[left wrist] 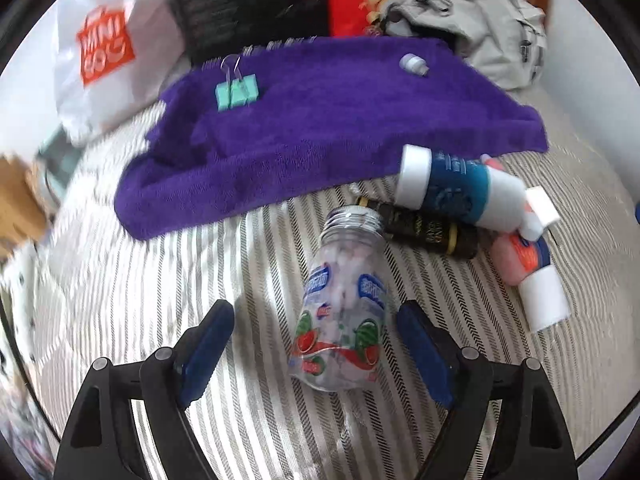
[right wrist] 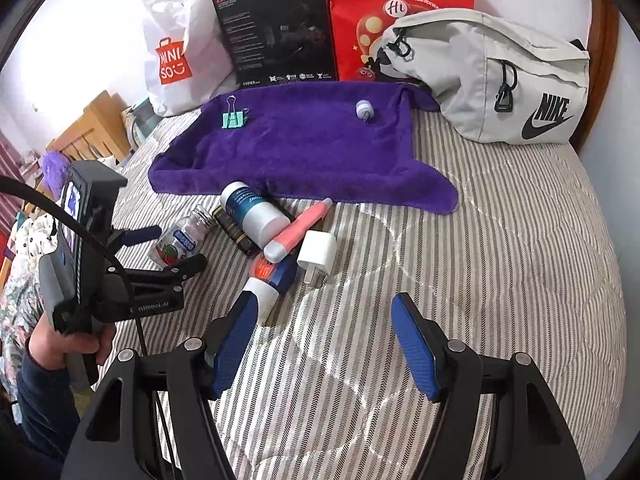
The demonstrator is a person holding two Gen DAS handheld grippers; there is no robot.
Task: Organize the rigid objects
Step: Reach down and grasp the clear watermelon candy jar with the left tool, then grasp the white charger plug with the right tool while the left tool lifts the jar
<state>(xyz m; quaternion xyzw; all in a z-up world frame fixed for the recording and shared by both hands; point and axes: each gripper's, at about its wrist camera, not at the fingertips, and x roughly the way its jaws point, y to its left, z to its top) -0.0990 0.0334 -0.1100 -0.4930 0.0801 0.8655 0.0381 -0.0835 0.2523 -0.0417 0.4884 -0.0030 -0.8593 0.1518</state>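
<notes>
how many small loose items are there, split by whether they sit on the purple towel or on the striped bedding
On the purple towel: 2, the teal binder clip and the small lilac cap.
On the striped bedding: 6, the clear candy bottle, black tube, blue-labelled white bottle, pink tube, white charger plug, white and blue glue stick.
Total: 8

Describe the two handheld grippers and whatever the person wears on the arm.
Both grippers have black angular plastic frames with silver rivets and blue ribbed finger pads. The left gripper shows small white lettering on its black frame, a boxy black housing carrying a lit screen, and a black cable looping past it. The person's hand emerges from a dark navy sleeve.
</notes>
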